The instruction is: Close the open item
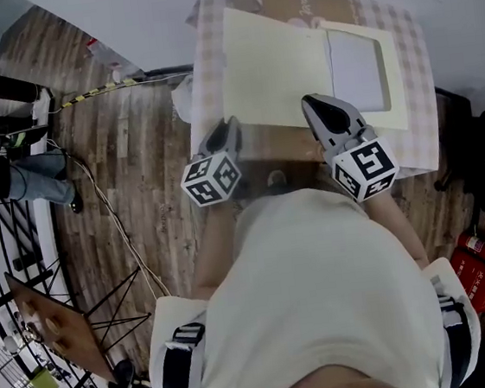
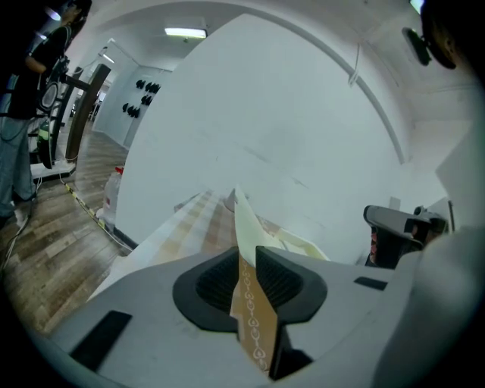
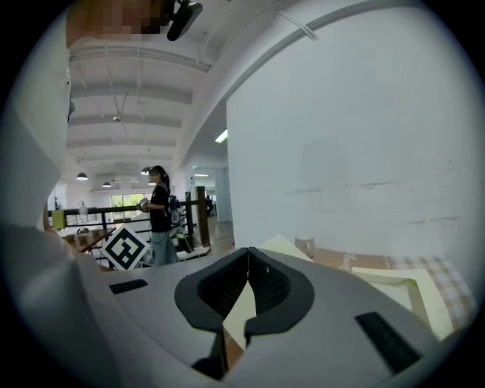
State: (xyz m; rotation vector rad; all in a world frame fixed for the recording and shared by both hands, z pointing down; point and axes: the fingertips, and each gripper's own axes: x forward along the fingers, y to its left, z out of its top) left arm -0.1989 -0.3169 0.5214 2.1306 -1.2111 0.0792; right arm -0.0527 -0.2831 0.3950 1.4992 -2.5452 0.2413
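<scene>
- A large flat cream cardboard box [image 1: 359, 71], brown and patterned on its outside, is lying open on the desk [image 1: 412, 43], which is wearing a pale checked cloth; the box is filling most of the desk top, from the near edge to the far one.
- Its wide cream lid panel [image 1: 276, 67] is spreading over the left part, while the framed part with a pale rectangular window is sitting to the right.
- The left gripper [image 1: 232, 125] is clamping the near left edge of the lid panel. In the left gripper view the thin card [image 2: 254, 318] is standing edge-on between the ribbed pads, brown ornamented face on one side and cream on the other.
- The right gripper [image 1: 312, 102] is pinching the same near edge further right, with its jaws closed on a sliver of cream card [image 3: 241, 311].
- Taking the panel at two well-separated places is probably keeping such a broad, floppy sheet from sagging or twisting as it is swung over to close the box.
- Counting: one box, one lid panel, one window, one desk and two grippers, both working the same edge.
</scene>
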